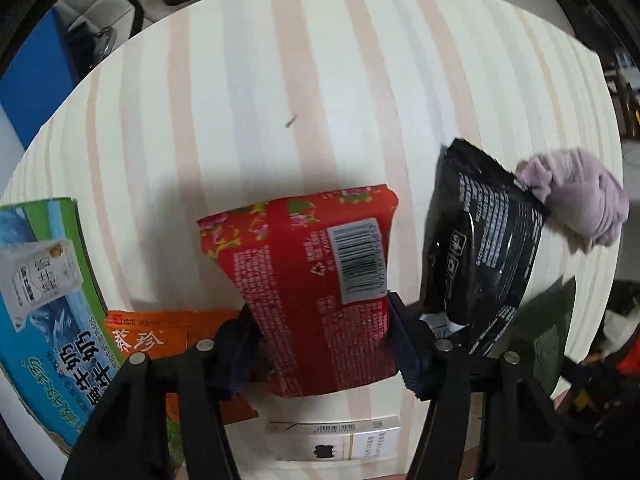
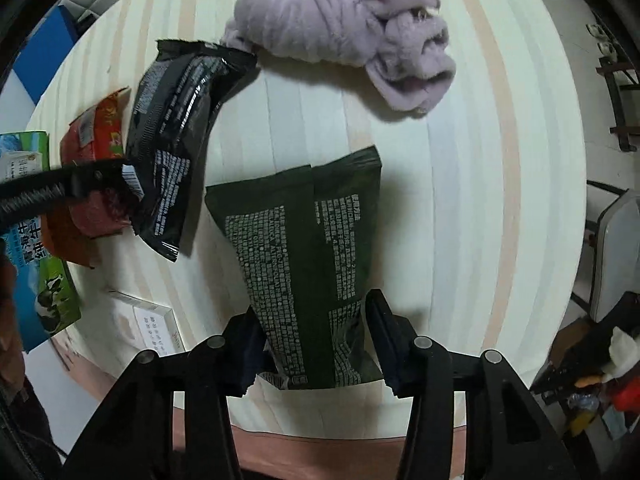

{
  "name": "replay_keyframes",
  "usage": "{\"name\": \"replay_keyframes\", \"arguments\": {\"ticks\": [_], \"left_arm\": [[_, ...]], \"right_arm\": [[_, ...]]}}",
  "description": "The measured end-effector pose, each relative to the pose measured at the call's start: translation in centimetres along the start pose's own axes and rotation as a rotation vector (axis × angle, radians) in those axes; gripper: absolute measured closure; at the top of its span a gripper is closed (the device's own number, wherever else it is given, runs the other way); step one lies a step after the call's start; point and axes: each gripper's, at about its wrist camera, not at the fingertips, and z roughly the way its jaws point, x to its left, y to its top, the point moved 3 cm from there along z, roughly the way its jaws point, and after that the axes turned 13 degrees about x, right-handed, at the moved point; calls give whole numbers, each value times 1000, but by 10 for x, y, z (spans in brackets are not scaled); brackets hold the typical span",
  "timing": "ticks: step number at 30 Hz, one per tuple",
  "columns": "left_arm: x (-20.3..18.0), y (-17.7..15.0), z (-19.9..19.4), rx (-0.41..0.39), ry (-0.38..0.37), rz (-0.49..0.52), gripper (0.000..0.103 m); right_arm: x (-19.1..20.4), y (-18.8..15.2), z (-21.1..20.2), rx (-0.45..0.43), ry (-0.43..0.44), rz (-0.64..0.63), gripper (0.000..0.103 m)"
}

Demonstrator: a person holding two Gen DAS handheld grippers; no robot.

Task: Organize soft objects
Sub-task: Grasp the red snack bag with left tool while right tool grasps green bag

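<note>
Left gripper [image 1: 320, 340] clamps red packet [image 1: 312, 280]; right gripper [image 2: 316, 344] clamps dark green packet [image 2: 308, 264]. Both packets at near table [image 1: 320, 80] edge. Beyond: black packet [image 2: 176, 136], lilac cloth [image 2: 344, 32] untouched. Sorting looks barely begun.

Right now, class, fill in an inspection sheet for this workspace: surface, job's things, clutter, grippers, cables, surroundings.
Surface: striped table.
Job's things: red packet, dark green packet, black packet, purple cloth touching the black packet's top corner.
Clutter: milk carton, orange packet, white box.
Grippers: left gripper shut on red packet; right gripper shut on dark green packet.
Cables: nothing seen.
Surroundings: chair.
</note>
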Motion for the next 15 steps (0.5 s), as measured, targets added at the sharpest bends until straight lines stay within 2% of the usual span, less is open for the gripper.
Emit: {"name": "replay_keyframes", "arguments": {"ticks": [1,2,4,6,8,11,15], "left_arm": [[1,-2,0,-10,4,-5,48],[4,-5,-3,-22,4,-4,55],[5,-11,-5,-39,7,-8,58],[7,-24,-8,-41,-6,-13,60],[11,-39,-13,-55,-9,-13,60],[8,-67,-31,-101,-24,-1,60],[18,-122,-58,-180,-72,27,60]], "right_arm": [[6,-3,5,-1,-2,6,52],[9,-6,9,-2,-3,11,52],[13,-13,14,-12,-12,32,52],[12,-18,18,-30,-19,49,57],[14,-23,17,-50,-16,70,66],[23,-37,15,-67,20,85,68],[35,-65,-4,-111,67,70,68]]}}
